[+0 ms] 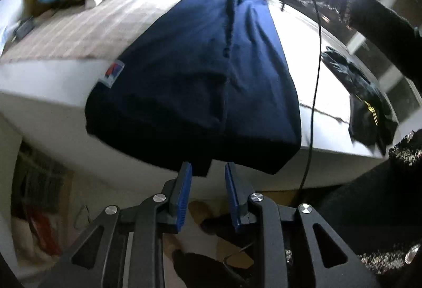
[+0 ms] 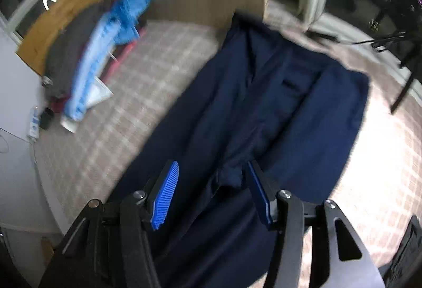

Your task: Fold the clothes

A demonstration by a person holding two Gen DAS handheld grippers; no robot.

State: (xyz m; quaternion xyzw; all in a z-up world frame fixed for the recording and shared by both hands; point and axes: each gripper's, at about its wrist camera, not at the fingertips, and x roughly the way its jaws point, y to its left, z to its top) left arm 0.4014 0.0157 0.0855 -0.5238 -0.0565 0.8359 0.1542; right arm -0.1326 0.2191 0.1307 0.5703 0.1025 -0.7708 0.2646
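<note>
Navy garment (image 2: 263,114) lies lengthwise on the checked bed cover (image 2: 132,103), doubled along a centre seam, near end hanging over the edge. Left gripper (image 1: 208,177) and right gripper (image 2: 211,182) both spread, holding nothing. Crosswise folds seemingly remain. Clothes pile (image 2: 100,50) sits well apart.

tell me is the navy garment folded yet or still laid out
Laid out. The navy garment lies lengthwise on the checked bed, its lower edge hanging over the side; both grippers are open, gripping nothing.
</note>
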